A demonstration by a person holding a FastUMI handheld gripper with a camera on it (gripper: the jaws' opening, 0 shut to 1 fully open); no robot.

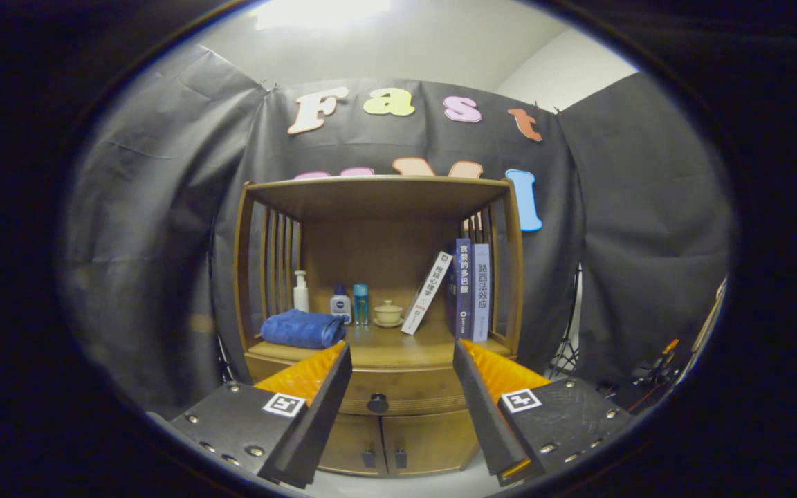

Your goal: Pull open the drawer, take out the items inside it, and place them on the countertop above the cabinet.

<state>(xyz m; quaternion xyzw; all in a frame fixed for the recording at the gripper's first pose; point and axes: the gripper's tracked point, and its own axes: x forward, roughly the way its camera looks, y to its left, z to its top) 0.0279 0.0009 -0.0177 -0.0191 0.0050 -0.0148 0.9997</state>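
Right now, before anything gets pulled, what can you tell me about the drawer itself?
The drawer is a wide, shallow wooden front in the same warm brown as the cabinet, set just under the countertop and above two small doors. It looks fully closed, flush with the frame. A single round dark knob sits at its middle. Nothing touches it: the claw is open, its fingers spread either side of the knob, short of it. Its contents are hidden.

A fisheye camera rides on the gripper [402, 346], looking forward along its two spread fingers. It faces a wooden cabinet [378, 290] head-on from a short way back, level with the counter [398, 349], with the closed drawer [378, 391] seen between the fingers.
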